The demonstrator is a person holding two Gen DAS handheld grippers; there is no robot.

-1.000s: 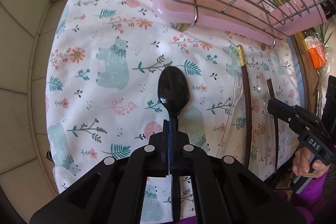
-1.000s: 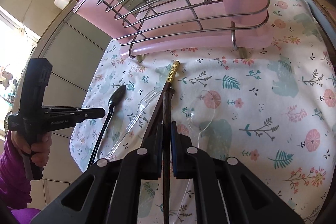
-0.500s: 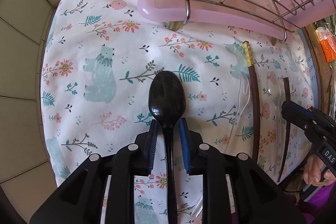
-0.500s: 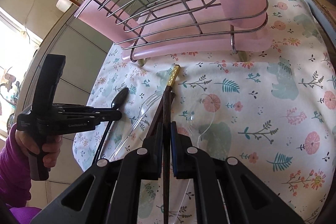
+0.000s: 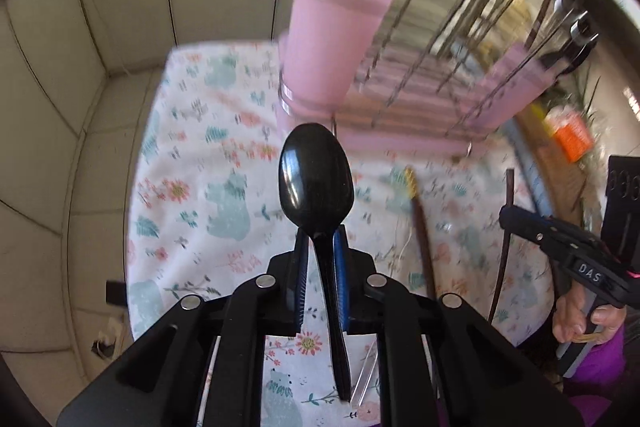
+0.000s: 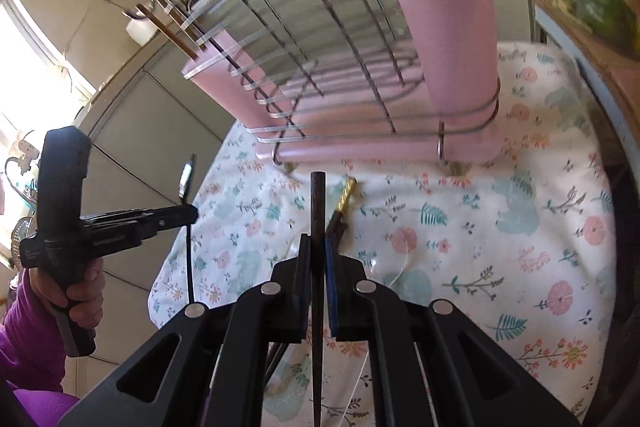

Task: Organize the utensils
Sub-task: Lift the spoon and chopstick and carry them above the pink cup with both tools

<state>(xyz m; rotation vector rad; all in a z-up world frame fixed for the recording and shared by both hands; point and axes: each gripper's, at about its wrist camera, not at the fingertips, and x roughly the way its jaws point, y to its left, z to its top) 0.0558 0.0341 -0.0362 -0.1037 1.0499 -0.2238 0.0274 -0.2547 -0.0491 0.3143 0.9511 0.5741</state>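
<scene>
My left gripper [image 5: 320,247] holds a black spoon [image 5: 316,179] by its neck above the floral cloth, bowl forward, and its jaws are closing on the handle. From the right wrist view the same left gripper [image 6: 188,215] carries the spoon [image 6: 186,183] edge-on. My right gripper [image 6: 318,247] is shut on a dark chopstick [image 6: 318,211] that points toward the rack; the left wrist view shows this gripper [image 5: 516,223] at the right. A pink cup [image 5: 332,39] with chopsticks in it stands at the rack's near end, just beyond the spoon.
The wire rack [image 6: 320,27] on a pink tray carries a pink cup [image 6: 448,39] at the right end and another [image 6: 224,87] at the left. A gold-tipped chopstick [image 6: 346,191] and clear plastic cutlery [image 6: 400,267] lie on the cloth [image 6: 520,227]. Tiled walls enclose the left side.
Both grippers have risen with their utensils and tilted up toward the rack. The left jaws widened around the spoon half a second ago and are narrower now.
</scene>
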